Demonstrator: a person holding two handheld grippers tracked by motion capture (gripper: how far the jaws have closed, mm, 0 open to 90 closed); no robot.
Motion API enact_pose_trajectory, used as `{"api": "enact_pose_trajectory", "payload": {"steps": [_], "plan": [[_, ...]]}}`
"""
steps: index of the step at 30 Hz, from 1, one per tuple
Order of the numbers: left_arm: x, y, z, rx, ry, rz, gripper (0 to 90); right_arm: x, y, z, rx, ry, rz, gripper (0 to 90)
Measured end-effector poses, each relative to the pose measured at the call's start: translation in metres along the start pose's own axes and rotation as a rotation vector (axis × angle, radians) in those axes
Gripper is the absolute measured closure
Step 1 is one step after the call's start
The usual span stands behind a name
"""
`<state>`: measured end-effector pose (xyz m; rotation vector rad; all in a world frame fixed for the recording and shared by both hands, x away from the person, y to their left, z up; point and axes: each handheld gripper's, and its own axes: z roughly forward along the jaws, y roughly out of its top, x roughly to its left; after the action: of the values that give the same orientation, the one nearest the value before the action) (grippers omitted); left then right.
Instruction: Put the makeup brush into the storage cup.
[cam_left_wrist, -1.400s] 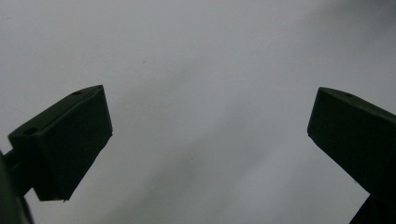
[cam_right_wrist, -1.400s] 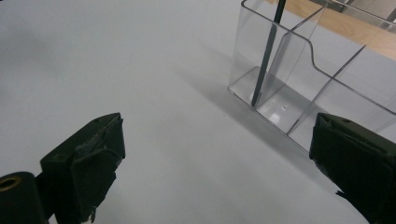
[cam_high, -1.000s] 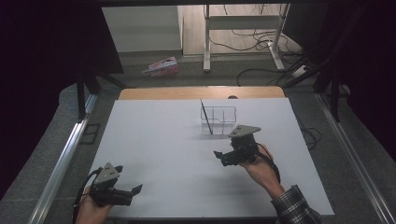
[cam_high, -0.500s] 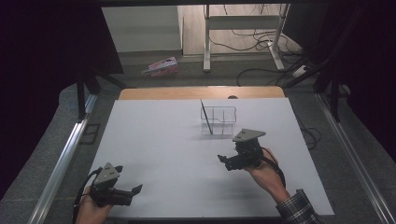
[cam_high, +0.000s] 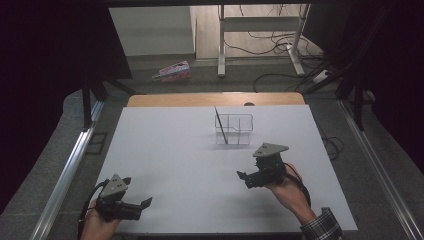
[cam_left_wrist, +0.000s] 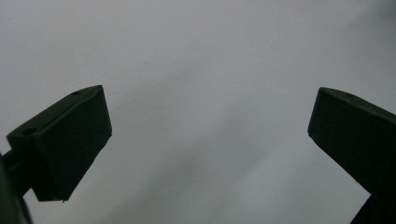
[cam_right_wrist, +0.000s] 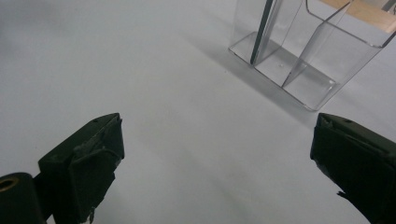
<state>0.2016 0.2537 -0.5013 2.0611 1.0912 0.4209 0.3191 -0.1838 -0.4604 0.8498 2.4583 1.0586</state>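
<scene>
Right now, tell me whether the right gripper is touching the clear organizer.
Apart. The right gripper view shows bare white table between the open right gripper and the organizer; the high view shows the same gap.

From overhead we look forward and down across the white table (cam_high: 200, 150), while our gripper cameras skim it closely, the right one sharing the clear organizer (cam_right_wrist: 308, 51).

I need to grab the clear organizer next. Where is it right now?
In the high view the clear organizer stands on the white table, right of centre toward the far edge, just beyond the right gripper, with a dark stick inside.
</scene>
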Motion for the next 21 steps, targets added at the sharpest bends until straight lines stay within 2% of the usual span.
{"api": "enact_pose_trajectory", "payload": {"steps": [10, 21], "plan": [[0.0, 0.0, 0.0, 0.001, -0.001, 0.0, 0.0, 0.002, -0.007, -0.003, 0.022, -0.004, -0.006, 2.6], [0.0, 0.0, 0.0, 0.0, 0.001, -0.001, 0.0, 0.002, -0.013, -0.01, 0.022, -0.016, -0.006, 2.5]]}}
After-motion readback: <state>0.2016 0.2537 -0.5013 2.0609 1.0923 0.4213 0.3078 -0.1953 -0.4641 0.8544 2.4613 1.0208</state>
